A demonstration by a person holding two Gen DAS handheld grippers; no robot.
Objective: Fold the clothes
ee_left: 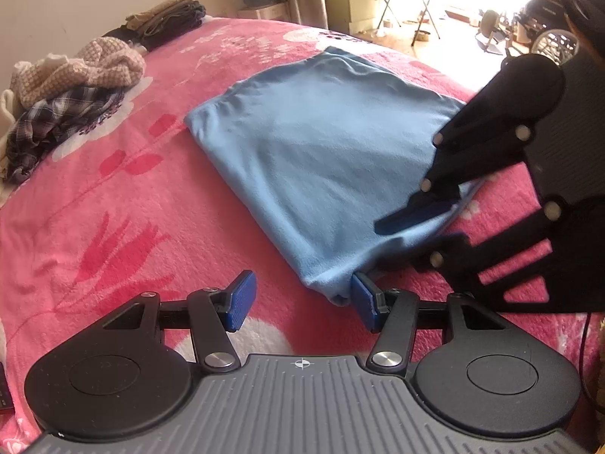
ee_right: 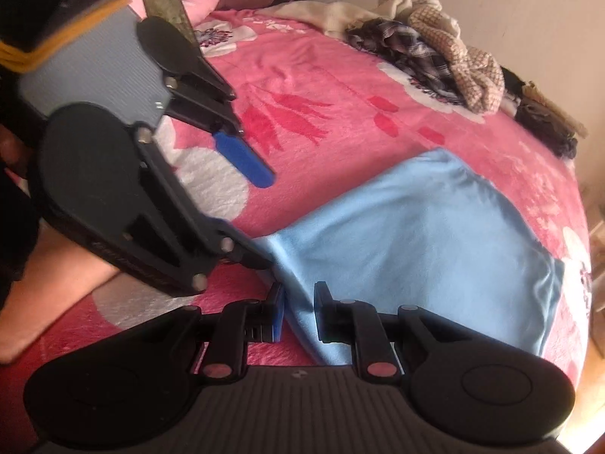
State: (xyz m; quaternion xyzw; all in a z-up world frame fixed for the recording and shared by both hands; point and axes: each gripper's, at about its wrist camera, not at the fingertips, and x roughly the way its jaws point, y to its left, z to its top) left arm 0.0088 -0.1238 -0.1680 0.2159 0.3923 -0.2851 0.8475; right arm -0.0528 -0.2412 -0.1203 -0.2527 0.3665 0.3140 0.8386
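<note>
Nearest the left wrist camera, the left gripper (ee_left: 302, 302) was seen with its blue pads spread well apart; nothing was pinched between them, though the near corner of the light blue garment (ee_left: 321, 159) lay just beside the right-hand pad (ee_left: 365, 300), and contact could not be made out. Below the right wrist camera, the right gripper (ee_right: 298, 308) was found with its jaws drawn close and the near edge of the light blue garment (ee_right: 435, 246) caught between them; whether the pads pressed fully on the cloth could not be told, as that part was blurred. From the left view, the right gripper (ee_left: 423, 223) was seen entering from the right, with the garment's right edge nipped and drawn slightly up at its tip. Beyond both tools, the garment was laid folded and mostly flat on the pink flowered blanket (ee_left: 113, 208), its far corners spread out toward the middle of the bed. From the right view, the left gripper (ee_right: 261, 223) was seen at the left, one blue pad (ee_right: 245, 159) held clear above the blanket (ee_right: 321, 87). Farther off, a heap of unfolded clothes (ee_left: 72, 90) was piled near the wall, a checked shirt and a knitted piece among them. Farther still, a stack of dark folded clothes (ee_left: 170, 19) was set at the bed's far edge.
</note>
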